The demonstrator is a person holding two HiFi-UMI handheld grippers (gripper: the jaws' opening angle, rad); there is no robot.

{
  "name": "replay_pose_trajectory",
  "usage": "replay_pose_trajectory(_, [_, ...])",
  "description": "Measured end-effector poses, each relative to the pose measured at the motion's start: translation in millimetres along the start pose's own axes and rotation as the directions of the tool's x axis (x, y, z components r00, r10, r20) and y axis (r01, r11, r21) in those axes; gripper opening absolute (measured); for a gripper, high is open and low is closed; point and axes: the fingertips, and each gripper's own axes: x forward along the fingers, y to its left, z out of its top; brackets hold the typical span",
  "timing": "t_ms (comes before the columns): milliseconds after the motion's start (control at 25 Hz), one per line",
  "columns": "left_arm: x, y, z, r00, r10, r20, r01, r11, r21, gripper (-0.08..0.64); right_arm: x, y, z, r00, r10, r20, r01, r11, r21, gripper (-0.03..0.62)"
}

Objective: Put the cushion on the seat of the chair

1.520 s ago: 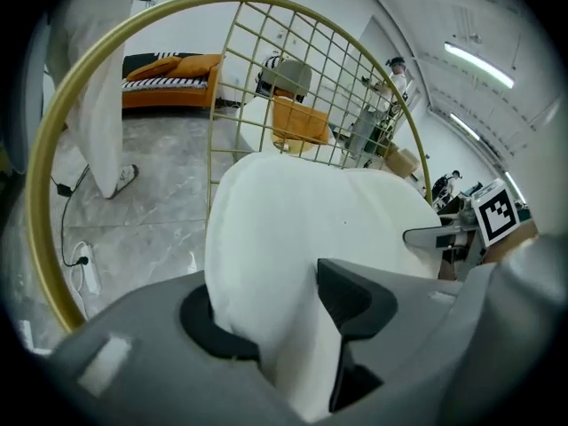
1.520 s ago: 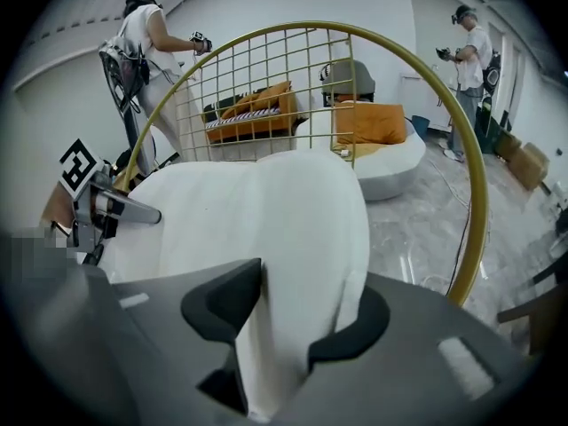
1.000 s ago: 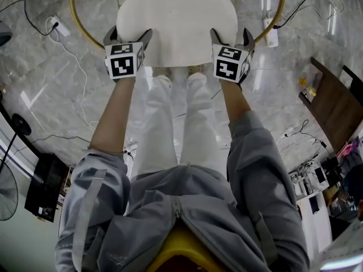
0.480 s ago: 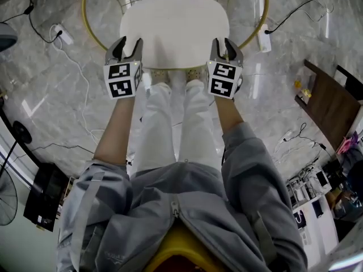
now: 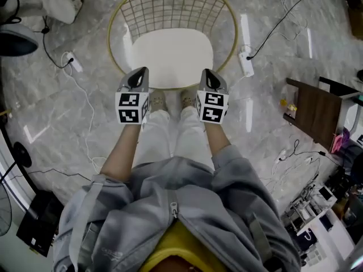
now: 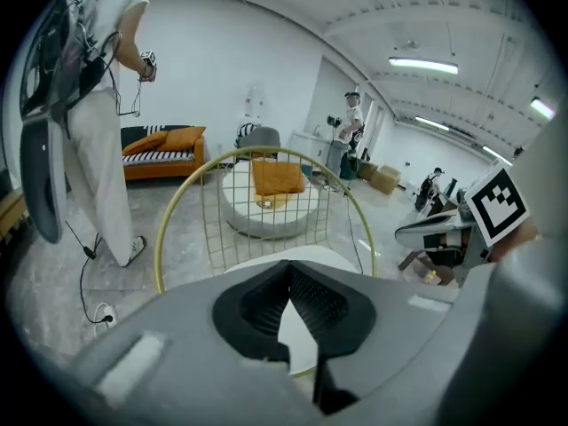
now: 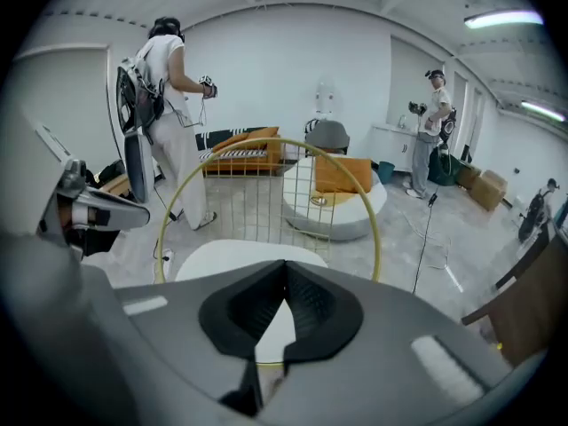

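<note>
A white cushion lies flat on the seat of the gold wire chair. My left gripper hangs above the cushion's near left edge and my right gripper above its near right edge, both clear of it. Their jaws have just been closing and are now shut with nothing between them. The left gripper view shows its shut gripper over the cushion and the chair's back. The right gripper view shows the same of the right gripper, the cushion and the chair's back.
Power strips with cables lie on the marble floor at both sides of the chair. A brown wooden table stands at the right, a fan at the left. Farther off are a person, an orange sofa and a round pouf.
Both grippers stood open at the cushion's front corners; their jaws have since shut empty and both have risen and drawn back. The cushion stays on the seat.
</note>
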Motion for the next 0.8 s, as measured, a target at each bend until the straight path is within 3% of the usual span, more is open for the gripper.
replay_pose_trajectory(200, [-74.3,-32.5,47.3,0.995,-0.045,0.091,0.044,0.999,0.013,0.006,-85.3,21.6,51.2,0.992,-0.016,0.128,0.011,0.999,0.039,-0.002])
replay_pose_trajectory(360, [-136.7,-51.6,103.1,0.973,-0.068,0.222,0.057,0.997,0.055,0.006,-152.3,44.8,108.5,0.960,-0.013,0.280,0.012,1.000,0.007,0.000])
replay_pose_trajectory(560, [-218.8,-64.3,159.5,0.919,-0.078,0.387,0.040,0.994,0.105,0.006,-229.3,81.1,167.2,0.893,0.021,0.450,-0.002,0.999,-0.043,0.000])
replay_pose_trajectory(800, [-284.8,-92.7,230.8,0.831,-0.096,0.548,0.017,0.989,0.148,0.006,-304.5,83.8,232.7,0.784,0.051,0.619,0.011,0.995,-0.096,0.000])
